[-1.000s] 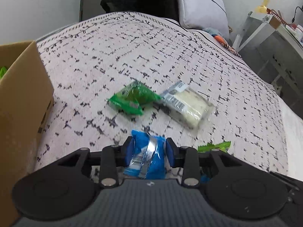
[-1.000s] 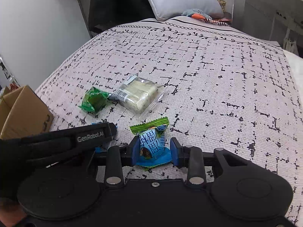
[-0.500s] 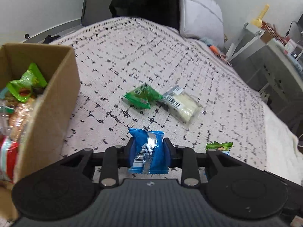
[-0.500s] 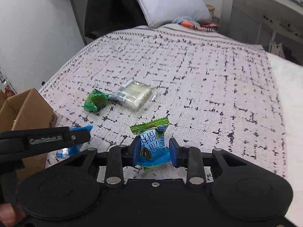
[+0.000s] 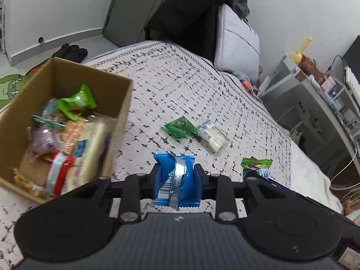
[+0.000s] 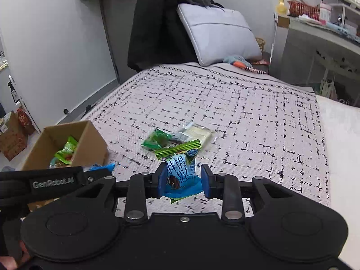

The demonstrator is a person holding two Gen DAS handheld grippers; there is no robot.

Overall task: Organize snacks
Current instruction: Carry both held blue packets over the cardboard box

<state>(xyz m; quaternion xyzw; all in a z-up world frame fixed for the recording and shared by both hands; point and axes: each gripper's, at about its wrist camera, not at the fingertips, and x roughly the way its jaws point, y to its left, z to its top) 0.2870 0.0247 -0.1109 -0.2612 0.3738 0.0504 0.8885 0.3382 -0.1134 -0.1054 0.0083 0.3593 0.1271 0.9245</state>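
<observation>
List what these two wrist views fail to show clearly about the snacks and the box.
- Cardboard box contents, left wrist view: blurred, labels unreadable, count unclear.
- Same box, right wrist view: the left gripper covers its near part.
- Green packet and clear packet, right wrist view: motion-blurred, and the right gripper's green-and-blue candy overlaps them.
- Blue packet's print: too small.

A cardboard box [image 5: 117, 121] holding snack packets sits on a bed [image 5: 225, 103] at the left of the left wrist frame. Two packets [image 5: 178, 127] [image 5: 213, 136] lie side by side, touching, on the bed at frame centre. A pillow [image 5: 236, 45] stands behind, at upper right.
</observation>
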